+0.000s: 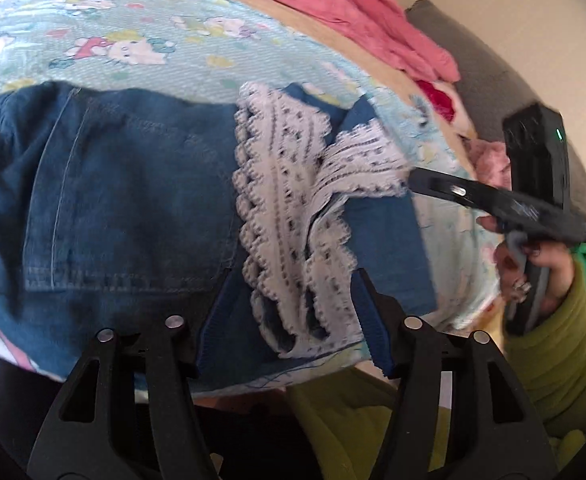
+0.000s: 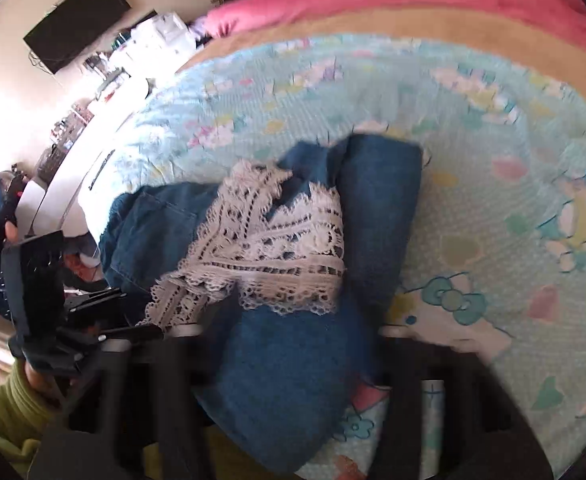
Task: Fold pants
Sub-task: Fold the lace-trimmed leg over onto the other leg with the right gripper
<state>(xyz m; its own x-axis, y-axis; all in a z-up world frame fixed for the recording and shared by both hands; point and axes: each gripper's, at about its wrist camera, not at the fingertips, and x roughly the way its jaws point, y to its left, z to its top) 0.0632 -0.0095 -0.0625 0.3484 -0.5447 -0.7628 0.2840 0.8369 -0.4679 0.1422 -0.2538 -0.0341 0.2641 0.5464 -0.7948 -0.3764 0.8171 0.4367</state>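
My left tool (image 1: pixel 289 312) hung over the near edge of the bed (image 1: pixel 141 40), its jaws standing apart with blue pads either side of the lace-trimmed hem (image 1: pixel 293 216). The pads pressed on nothing; cloth lay between and under them only. My right tool (image 1: pixel 417 182) showed in the left view as a dark tip just beside the lace at the far side. In its own view it was too blurred to read; I could not tell whether it was shut or held any cloth.

The denim pants (image 1: pixel 125 184) lay across the cartoon-print bedsheet (image 1: pixel 197 56), already bunched into a thick bundle. The pocket side was to the left and the white lace cuffs doubled over near the middle. A pink blanket (image 1: pixel 333 0) lay beyond, well apart.

Judgement: the fold was partly made but untidy, the lace crumpled and one leg end (image 2: pixel 381 208) sticking out to the side.

To do this step well, I reckoned:
- Take the hem through both layers, not the lace alone, which would stretch or snag.
- Grip with both tools at matching points, so the edge lifts level.
- Carry the fold over low and lay it square on the pocket half.
- Smooth outward before letting go, since denim this thick springs back.
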